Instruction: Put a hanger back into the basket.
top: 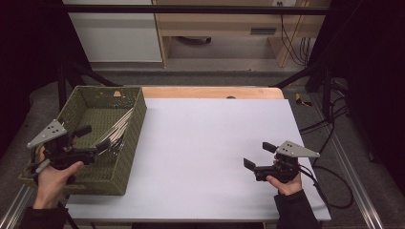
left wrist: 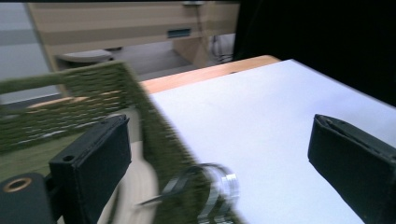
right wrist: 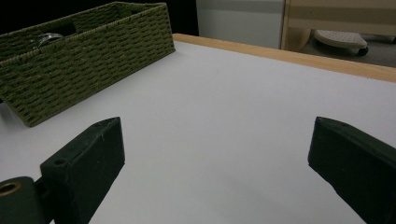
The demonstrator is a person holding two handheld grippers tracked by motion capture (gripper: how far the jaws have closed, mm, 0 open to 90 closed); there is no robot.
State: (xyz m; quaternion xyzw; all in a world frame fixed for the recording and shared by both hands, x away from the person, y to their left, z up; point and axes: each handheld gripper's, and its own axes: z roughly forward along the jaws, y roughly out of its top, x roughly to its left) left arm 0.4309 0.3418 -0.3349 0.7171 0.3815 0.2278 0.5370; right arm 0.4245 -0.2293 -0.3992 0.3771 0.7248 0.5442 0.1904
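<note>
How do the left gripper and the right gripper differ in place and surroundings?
The left gripper hangs over the green woven basket, above pale sticks; the right gripper sits over the bare white table. The left gripper's jaws straddle the basket's wall; the right gripper's jaws have nothing between them. Both are open and hand-held.

A: Basket (top: 136, 138): woven olive fibre, rough, matt. Tongs (top: 114, 131) inside: pale wood-like arms, glossy clear tips.

B: Table (top: 215, 143): smooth matt white sheet, bare wood strip along far edge. Left gripper (top: 93, 140): matt black, grey metal-looking plate.
</note>
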